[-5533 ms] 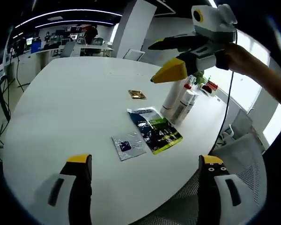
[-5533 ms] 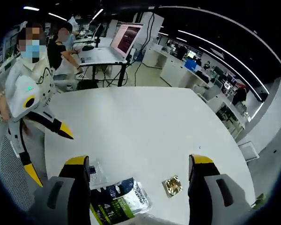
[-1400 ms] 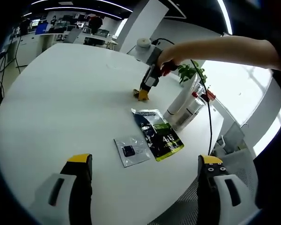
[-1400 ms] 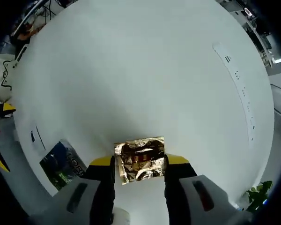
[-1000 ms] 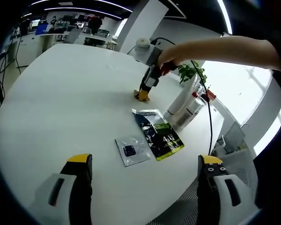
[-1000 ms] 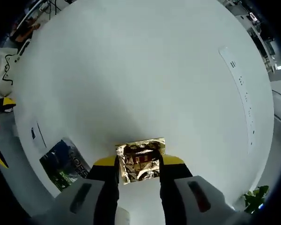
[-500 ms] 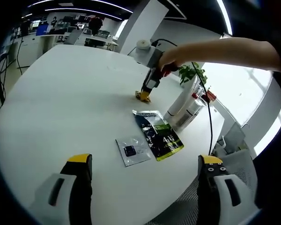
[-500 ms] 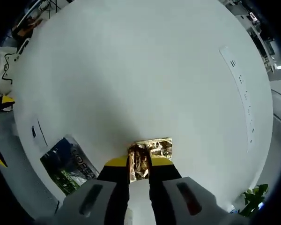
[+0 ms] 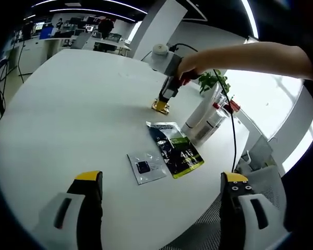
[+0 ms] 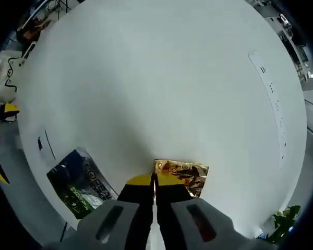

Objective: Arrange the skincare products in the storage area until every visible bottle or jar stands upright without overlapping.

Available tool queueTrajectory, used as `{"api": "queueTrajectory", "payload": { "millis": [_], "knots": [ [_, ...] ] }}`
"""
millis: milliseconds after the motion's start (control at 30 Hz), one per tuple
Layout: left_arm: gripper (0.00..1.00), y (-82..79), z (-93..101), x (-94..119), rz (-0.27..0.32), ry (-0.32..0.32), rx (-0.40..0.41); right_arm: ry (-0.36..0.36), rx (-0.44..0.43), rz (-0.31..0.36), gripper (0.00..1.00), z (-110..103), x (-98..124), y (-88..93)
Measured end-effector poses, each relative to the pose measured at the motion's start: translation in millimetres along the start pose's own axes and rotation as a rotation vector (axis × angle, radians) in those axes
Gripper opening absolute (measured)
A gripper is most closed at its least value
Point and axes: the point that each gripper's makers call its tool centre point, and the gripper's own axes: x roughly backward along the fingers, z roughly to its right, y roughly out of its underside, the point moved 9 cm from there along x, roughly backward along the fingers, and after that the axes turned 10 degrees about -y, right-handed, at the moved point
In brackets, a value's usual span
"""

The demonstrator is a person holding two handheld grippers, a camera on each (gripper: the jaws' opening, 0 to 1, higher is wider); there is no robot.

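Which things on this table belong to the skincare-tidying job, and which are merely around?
Job items: gold sachet held by the right gripper; blue-green pouch; small clear sachet; two white bottles.
Merely around: potted plant; white table; mesh chair; left gripper.

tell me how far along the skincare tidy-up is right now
Done: two white tubes stand side by side near the table edge. In hand: the right gripper has its fingers closed on a gold foil sachet. Left: the dark green-and-blue sachet and small clear sachet lie flat, untouched. The left gripper hovers open.
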Motion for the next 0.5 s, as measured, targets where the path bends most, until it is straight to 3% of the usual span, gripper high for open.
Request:
{"api": "queueTrajectory", "payload": {
  "millis": [500],
  "knots": [
    [0.91, -3.1, 4.3, -1.3, 0.002, 0.008, -0.01, 0.002, -0.045, 0.052, 0.01, -6.6, 12.4, -9.5]
  ]
}}
